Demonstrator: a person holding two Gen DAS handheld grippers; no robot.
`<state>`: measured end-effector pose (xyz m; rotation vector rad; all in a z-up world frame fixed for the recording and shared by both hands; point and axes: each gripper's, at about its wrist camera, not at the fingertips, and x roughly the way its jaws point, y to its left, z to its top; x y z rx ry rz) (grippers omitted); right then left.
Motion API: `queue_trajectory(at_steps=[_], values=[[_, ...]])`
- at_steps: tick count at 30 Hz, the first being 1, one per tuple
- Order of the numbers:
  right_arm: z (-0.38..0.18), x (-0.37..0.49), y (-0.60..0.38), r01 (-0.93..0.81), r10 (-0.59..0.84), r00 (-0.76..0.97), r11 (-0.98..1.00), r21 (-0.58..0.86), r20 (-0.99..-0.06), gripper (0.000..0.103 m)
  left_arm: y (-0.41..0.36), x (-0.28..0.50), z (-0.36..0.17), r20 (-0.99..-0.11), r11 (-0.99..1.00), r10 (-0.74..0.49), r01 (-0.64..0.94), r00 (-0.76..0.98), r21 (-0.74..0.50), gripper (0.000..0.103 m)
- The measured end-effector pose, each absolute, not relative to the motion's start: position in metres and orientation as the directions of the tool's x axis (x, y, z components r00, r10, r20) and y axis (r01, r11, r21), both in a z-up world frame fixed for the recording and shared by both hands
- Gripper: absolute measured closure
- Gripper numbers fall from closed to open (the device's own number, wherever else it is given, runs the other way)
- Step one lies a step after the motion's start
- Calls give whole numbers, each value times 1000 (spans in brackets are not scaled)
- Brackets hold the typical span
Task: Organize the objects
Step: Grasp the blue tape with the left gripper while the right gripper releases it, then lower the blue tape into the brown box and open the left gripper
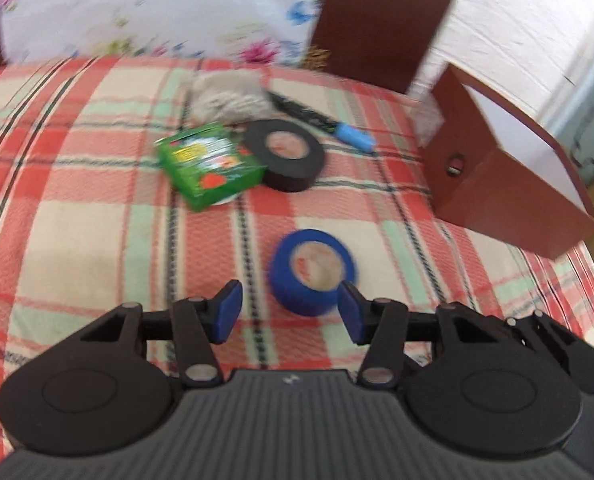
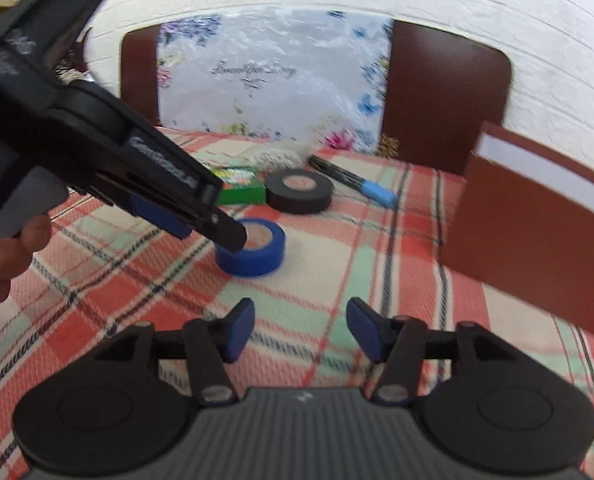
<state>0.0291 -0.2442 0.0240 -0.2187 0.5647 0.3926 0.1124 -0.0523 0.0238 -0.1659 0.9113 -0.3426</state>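
Left wrist view: the left gripper [image 1: 289,312] is seen wide open and empty, with the round blue roll of tape [image 1: 313,272] lying flat just beyond its fingertips, its near right edge beside the right blue pad [image 1: 351,316], not yet between them. From the right wrist view the right gripper [image 2: 300,330] is also wide open and holds nothing, and it is kept well apart from the objects, near the viewer. The brown wooden open box [image 1: 509,184] is placed on the right of the red and green checked cloth [image 1: 77,208]; what can be seen of its white inside appears empty. It is judged that the organizing is only at its start, as all objects are lying on the cloth and nothing is grasped. Counted on the far side are: one round black roll of tape [image 1: 287,156], one green cardboard packet [image 1: 209,166] touching it on the left, one black marker with light blue cap [image 1: 325,124], and one pale bundle of string [image 1: 227,98], too blurred to be named with certainty. In total two tape rolls are counted, and five loose objects remain to be put away.
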Motion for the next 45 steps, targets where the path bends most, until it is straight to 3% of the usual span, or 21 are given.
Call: queue_trajectory(at_steps=[5,6,9,15,20,25,30,35,38,45], values=[[14,71,-218,-498,373,722,865,-63,-583,46,-56,131,17,-772,928,-373,208,514,-310,56],[11,80,-212,-510,381,706,858,-56,-597,42,-61,132,17,-774,932,-363,225,519,-286,59],[8,98,-202,-542,418,663,840,-13,-621,44,-70,135,17,-784,938,-343,241,518,-251,79],[20,65,-229,-457,318,770,880,-130,-552,44,-114,124,42,-763,887,-449,336,465,-318,79],[55,42,-300,-208,99,927,938,-278,-361,44,-222,107,102,-664,784,-564,571,491,-244,79],[91,58,-385,4,-68,971,963,-271,-230,44,-319,113,142,-597,697,-644,689,479,-199,79],[89,102,-452,69,-121,957,977,-200,-263,44,-390,141,124,-612,695,-633,697,475,-177,79],[67,134,-475,96,-148,937,980,-175,-315,41,-413,151,99,-646,731,-574,670,504,-126,77],[66,129,-474,117,-161,938,981,-158,-307,40,-402,150,99,-652,735,-575,662,494,-147,77],[73,66,-449,125,-147,957,987,-102,-252,37,-331,107,128,-555,720,-632,676,542,-160,74]])
